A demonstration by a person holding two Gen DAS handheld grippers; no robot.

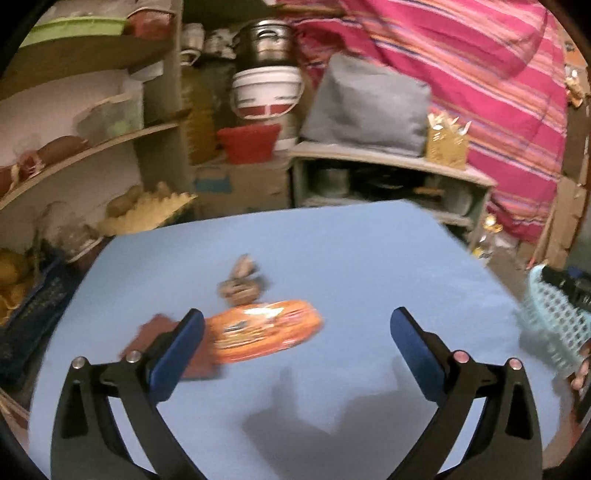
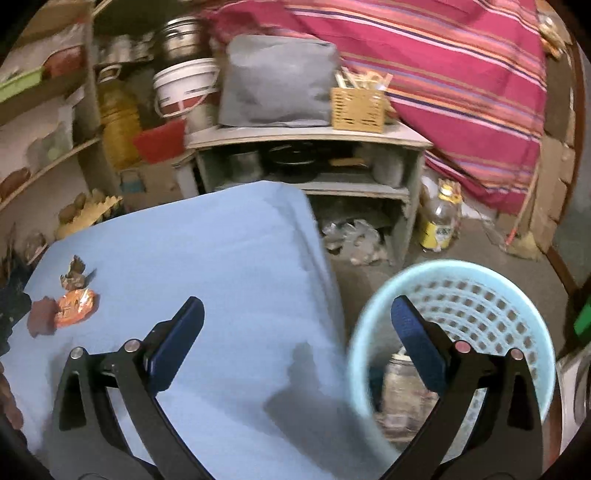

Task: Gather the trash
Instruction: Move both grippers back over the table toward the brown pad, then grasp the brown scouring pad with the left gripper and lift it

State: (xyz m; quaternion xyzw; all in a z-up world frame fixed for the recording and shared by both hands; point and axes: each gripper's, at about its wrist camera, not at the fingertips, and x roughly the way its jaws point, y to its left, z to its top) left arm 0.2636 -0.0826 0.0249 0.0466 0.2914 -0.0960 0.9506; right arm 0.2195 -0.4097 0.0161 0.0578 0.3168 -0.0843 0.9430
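Observation:
On the light blue table (image 1: 332,251) lie an orange snack wrapper (image 1: 264,328), a crumpled brown wrapper (image 1: 242,282) just behind it, and a flat dark red piece (image 1: 147,334) to its left. My left gripper (image 1: 297,332) hangs open above the table, its left finger partly covering the red piece, with nothing between the pads. My right gripper (image 2: 297,321) is open and empty too, straddling the table's right edge (image 2: 325,266) and the pale blue mesh basket (image 2: 480,295). The basket holds some trash (image 2: 400,391). The same wrappers (image 2: 75,304) show far left in the right wrist view.
Shelves with jars and a green tub (image 1: 74,27) stand left. Behind the table is a low cabinet (image 2: 306,155) with a grey bundle and wicker box (image 2: 358,109). A striped pink cloth (image 2: 443,74) hangs right. A bottle (image 2: 441,221) stands on the floor.

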